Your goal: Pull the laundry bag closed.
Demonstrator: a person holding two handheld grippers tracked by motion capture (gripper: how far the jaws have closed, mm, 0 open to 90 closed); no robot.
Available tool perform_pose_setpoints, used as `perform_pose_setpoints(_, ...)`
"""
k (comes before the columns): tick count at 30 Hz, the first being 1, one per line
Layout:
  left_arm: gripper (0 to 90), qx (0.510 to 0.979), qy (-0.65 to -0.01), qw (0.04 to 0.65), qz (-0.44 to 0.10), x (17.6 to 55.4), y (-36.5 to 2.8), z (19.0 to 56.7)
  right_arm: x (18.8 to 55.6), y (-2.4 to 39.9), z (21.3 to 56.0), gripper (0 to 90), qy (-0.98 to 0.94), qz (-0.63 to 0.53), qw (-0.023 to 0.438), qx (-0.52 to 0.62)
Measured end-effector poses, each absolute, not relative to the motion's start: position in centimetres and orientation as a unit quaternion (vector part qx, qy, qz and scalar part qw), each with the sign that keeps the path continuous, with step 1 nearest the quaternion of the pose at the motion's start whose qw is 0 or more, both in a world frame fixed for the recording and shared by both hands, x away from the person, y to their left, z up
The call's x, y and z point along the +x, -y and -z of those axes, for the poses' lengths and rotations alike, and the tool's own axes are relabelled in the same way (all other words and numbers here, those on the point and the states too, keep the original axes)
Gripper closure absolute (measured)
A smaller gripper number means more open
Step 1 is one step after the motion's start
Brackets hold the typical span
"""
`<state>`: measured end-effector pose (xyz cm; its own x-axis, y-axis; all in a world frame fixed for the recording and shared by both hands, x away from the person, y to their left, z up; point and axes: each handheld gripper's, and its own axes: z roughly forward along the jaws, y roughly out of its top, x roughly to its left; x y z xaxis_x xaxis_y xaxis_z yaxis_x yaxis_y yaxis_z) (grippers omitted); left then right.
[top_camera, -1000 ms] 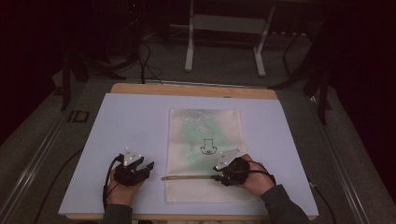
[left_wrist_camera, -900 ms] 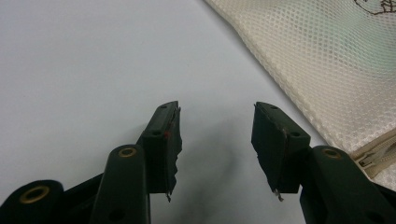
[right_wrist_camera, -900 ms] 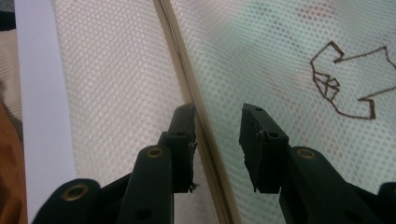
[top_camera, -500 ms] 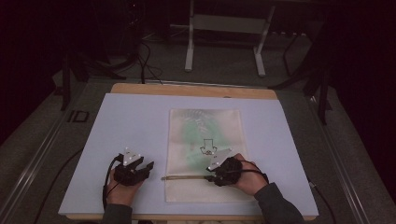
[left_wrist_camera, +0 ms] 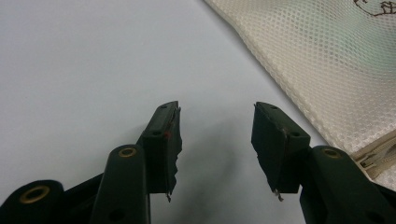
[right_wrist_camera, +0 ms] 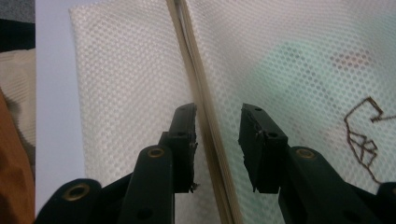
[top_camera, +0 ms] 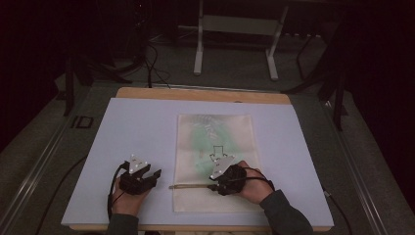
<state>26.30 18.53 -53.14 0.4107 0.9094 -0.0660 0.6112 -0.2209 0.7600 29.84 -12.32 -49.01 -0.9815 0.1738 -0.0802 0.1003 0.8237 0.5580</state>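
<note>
A cream mesh bag lies flat on the table, with something pale green inside and a brown outline figure on it. Its tan zipper strip runs across the near end. My right gripper sits over that strip, pointing left. In the right gripper view the zipper strip passes between the jaws of the right gripper. They have just closed a little but stand apart from it. My left gripper rests left of the bag. My left gripper holds nothing, with the bag off to the right.
A pale sheet covers the table, and a wooden edge shows at the far side. Beyond it on the dark floor stand a metal frame and some cables. Bare sheet lies on both sides of the bag.
My right gripper has slid a little to the left along the zipper strip. The left gripper and the bag have stayed where they were.
</note>
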Motion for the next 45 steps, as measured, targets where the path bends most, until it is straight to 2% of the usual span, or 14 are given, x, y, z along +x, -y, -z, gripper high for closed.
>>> perform_pose_setpoints(45,51.1,0.751,-0.506,0.373,-0.204,26.3,-18.9,53.0,30.0,5.5,49.8,71.6,-0.953,-0.301,0.032,0.028)
